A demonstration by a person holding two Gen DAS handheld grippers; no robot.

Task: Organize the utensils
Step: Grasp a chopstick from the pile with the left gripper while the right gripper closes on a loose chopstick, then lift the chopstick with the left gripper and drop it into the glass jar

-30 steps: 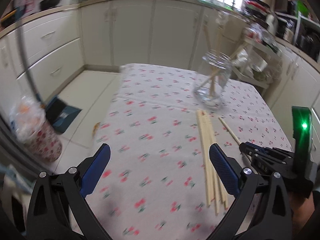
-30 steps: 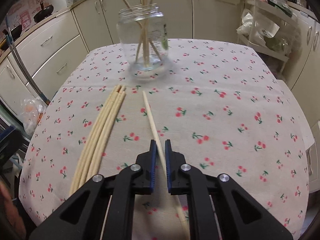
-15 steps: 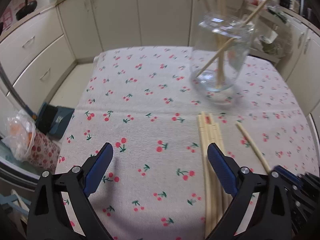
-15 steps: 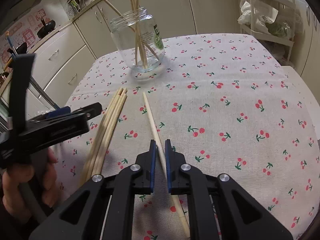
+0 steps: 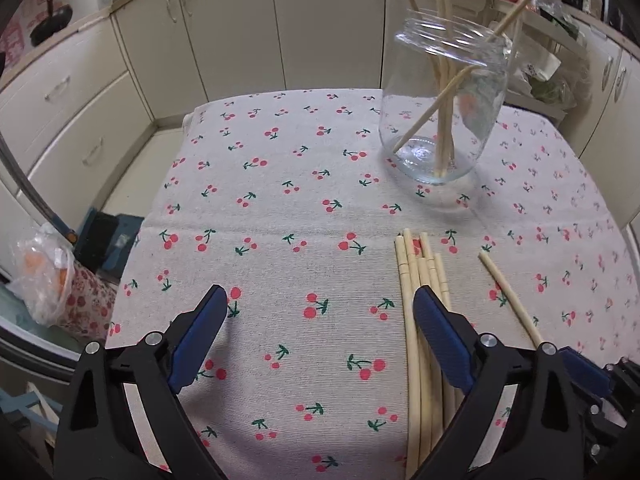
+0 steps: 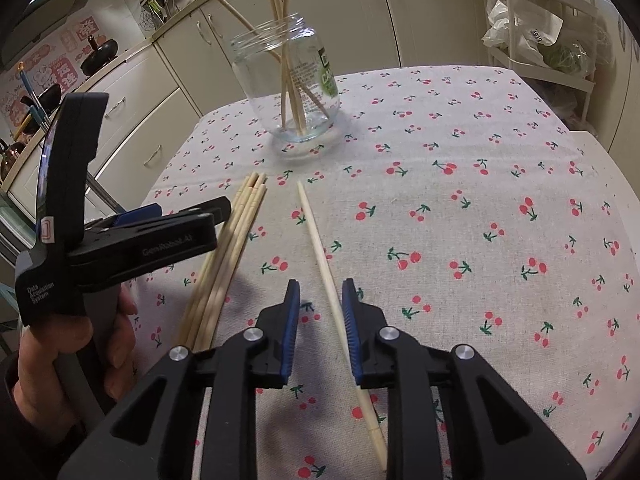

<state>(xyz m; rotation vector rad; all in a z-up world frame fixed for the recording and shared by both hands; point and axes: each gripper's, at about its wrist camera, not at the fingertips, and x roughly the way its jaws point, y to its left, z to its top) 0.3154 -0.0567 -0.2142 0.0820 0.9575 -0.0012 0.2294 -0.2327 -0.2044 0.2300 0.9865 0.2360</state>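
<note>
**Over the cherry cloth: right jaws part around the lone chopstick**

On the table's cherry-print cloth (image 6: 460, 200) a single chopstick (image 6: 320, 248) lies apart from a bundle of chopsticks (image 6: 228, 248), and a glass jar (image 6: 292, 92) holding several more stands farther back. A second ago the right gripper (image 6: 320, 320) had its blue pads pressed against that lone stick; its jaws have just been opening, and now the stick runs between them, close against the right-hand pad, with a clear gap on its other side. The stick itself lies on the cloth along the same line as before, pointing toward the jar.

The left gripper (image 5: 320, 332) is spread wide with nothing between its pads, as it was earlier. What differs is its place: a second ago the right wrist view did not show it at all, half a second ago it had come in at the left edge, and now it sits just beside the bundle, gripped by a hand (image 6: 72, 344). In its own view the jar (image 5: 444, 96) looms larger and nearer than before, and its right finger (image 5: 440, 336) overlaps the bundle (image 5: 420, 320); whether it touches the sticks cannot be told. The lone chopstick (image 5: 512, 300) lies just right of the bundle.
</note>
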